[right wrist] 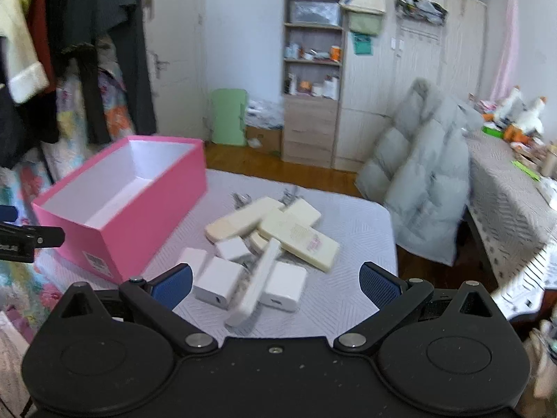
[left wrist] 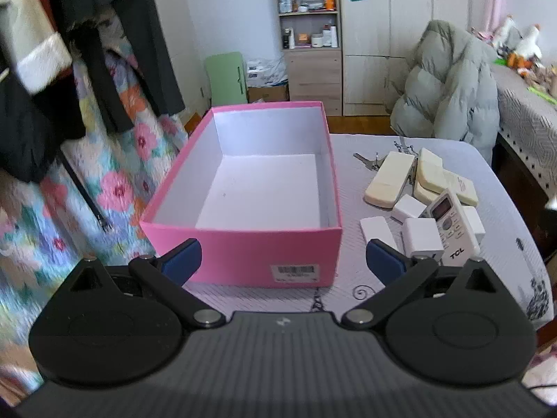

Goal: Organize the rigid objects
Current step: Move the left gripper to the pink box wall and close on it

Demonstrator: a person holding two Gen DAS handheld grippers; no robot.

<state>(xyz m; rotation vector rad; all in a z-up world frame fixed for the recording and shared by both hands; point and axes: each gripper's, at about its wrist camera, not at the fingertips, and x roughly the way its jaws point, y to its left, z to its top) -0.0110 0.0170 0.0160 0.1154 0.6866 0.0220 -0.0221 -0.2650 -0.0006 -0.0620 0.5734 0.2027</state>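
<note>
Left gripper (left wrist: pixel 283 261): lower centre of the left wrist view, fingers spread wide and holding nothing; the blue pads sit in front of the near wall of the box.
Right gripper (right wrist: pixel 275 285): lower centre of the right wrist view, fingers released wide, grasping nothing, poised over the near end of the pile.
Box (left wrist: pixel 243 254): pink outside, white inside, lid off, nothing in it; centre of the left wrist view, a barcode label on its near wall. In the right wrist view it sits at middle left.
Table (left wrist: pixel 504 216): covered with a pale grey patterned cloth; the box and the pile rest on it.
Pile: right of the box in the left wrist view, centre of the right wrist view.
Remote controls: a white one marked TCL (left wrist: pixel 450 226) lies across the white adapters; three cream ones (left wrist: pixel 388 179) overlap behind it.
Adapters (right wrist: pixel 217 284): several white blocks, close together at the near end of the pile.
Keys (left wrist: pixel 365 160): at the far edge of the pile, beside the cream remotes.
Padded coat (left wrist: pixel 449 83): grey, draped beyond the table, upper right.
Shelf (left wrist: pixel 308 10): against the far wall, top centre, holding bottles and jars.
</note>
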